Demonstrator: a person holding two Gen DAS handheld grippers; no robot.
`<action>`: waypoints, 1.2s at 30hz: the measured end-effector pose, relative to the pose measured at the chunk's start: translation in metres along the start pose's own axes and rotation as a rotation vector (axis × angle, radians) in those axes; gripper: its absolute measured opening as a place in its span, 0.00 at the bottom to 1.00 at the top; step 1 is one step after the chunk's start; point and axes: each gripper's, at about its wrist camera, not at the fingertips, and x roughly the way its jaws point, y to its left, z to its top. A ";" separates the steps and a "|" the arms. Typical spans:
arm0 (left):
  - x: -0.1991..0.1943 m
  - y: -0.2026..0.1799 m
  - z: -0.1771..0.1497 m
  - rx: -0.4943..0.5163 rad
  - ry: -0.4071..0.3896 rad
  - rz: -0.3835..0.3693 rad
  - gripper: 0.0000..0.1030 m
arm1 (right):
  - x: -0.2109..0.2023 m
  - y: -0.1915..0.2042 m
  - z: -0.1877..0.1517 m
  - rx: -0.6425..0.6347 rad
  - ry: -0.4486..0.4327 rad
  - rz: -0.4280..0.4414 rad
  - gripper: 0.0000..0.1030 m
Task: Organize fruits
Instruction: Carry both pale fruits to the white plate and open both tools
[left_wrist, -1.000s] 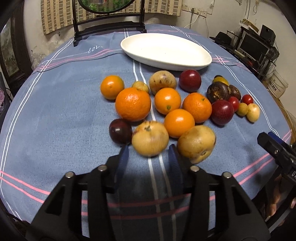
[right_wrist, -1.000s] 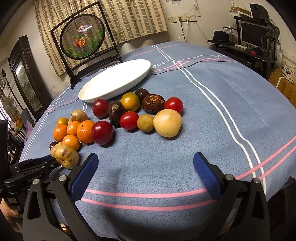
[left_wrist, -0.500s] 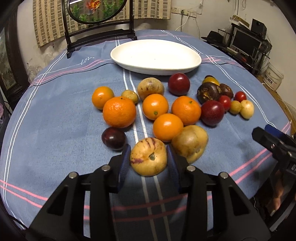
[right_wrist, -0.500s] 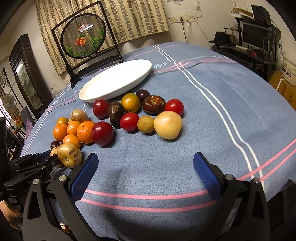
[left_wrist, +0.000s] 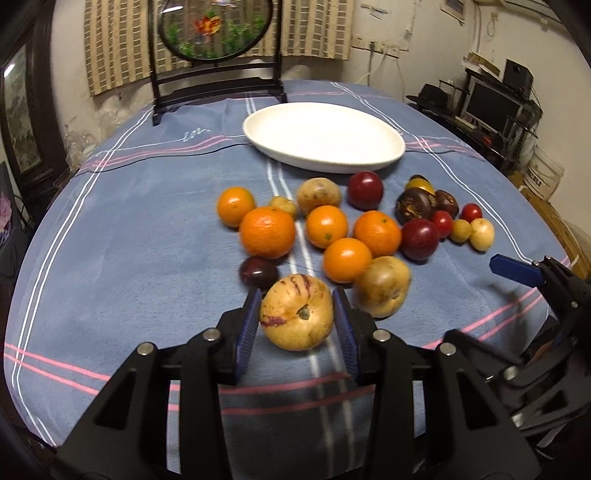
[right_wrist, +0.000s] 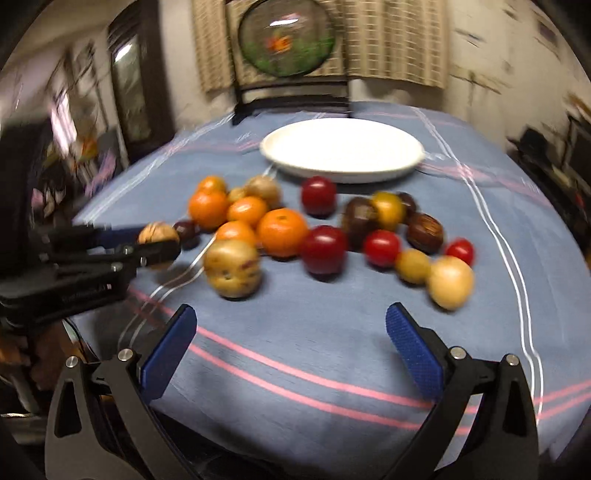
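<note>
My left gripper (left_wrist: 297, 314) is shut on a yellow fruit with purple streaks (left_wrist: 297, 312), lifted slightly off the blue cloth; the same gripper (right_wrist: 162, 242) and fruit (right_wrist: 157, 234) show at the left of the right wrist view. Behind it lie several oranges (left_wrist: 266, 232), dark plums (left_wrist: 365, 189), small red tomatoes (left_wrist: 441, 223) and another yellow fruit (left_wrist: 383, 286). A white oval plate (left_wrist: 325, 136) stands empty at the back. My right gripper (right_wrist: 290, 339) hangs open over bare cloth in front of the fruit, nothing between its fingers; its blue fingertip (left_wrist: 515, 271) shows at the right of the left wrist view.
A round framed screen on a black stand (left_wrist: 216, 33) is behind the plate at the table's far edge. The round table's blue striped cloth (left_wrist: 129, 240) is bare at left and front. Shelves with electronics (left_wrist: 495, 107) stand to the right.
My left gripper closed on the streaked yellow fruit and raised it a little. My right gripper rolled and swung left, so its view now faces the fruit pile and plate squarely.
</note>
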 end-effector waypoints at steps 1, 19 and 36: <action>0.000 0.003 -0.001 -0.006 -0.001 0.002 0.39 | 0.002 0.001 0.002 0.002 0.006 0.008 0.99; 0.012 0.029 -0.004 -0.054 0.025 0.021 0.39 | 0.046 0.020 0.024 0.001 0.096 0.047 0.42; 0.100 0.000 0.198 0.065 -0.038 0.078 0.39 | 0.101 -0.106 0.190 0.076 0.049 -0.126 0.42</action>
